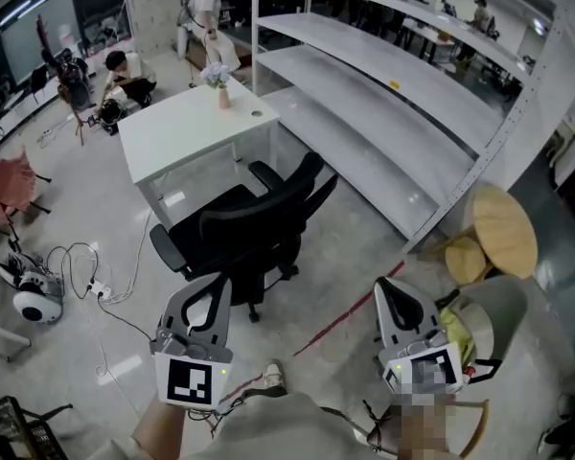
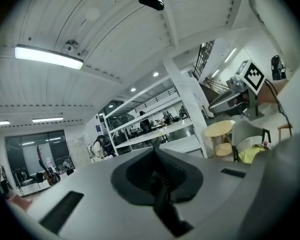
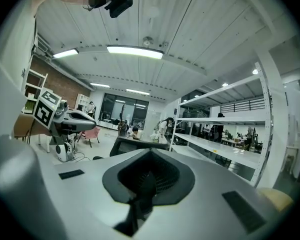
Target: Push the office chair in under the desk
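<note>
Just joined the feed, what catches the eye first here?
The black office chair stands mid-frame, in front of the white desk, not under it. The left gripper and right gripper sit low in the foreground, jaws shut and empty. Long white shelving fills the upper right.

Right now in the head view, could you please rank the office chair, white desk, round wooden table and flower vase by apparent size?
1. office chair and white desk: they look about alike; the chair sits nearer the camera, so I leave them unranked.
2. round wooden table
3. flower vase
</note>
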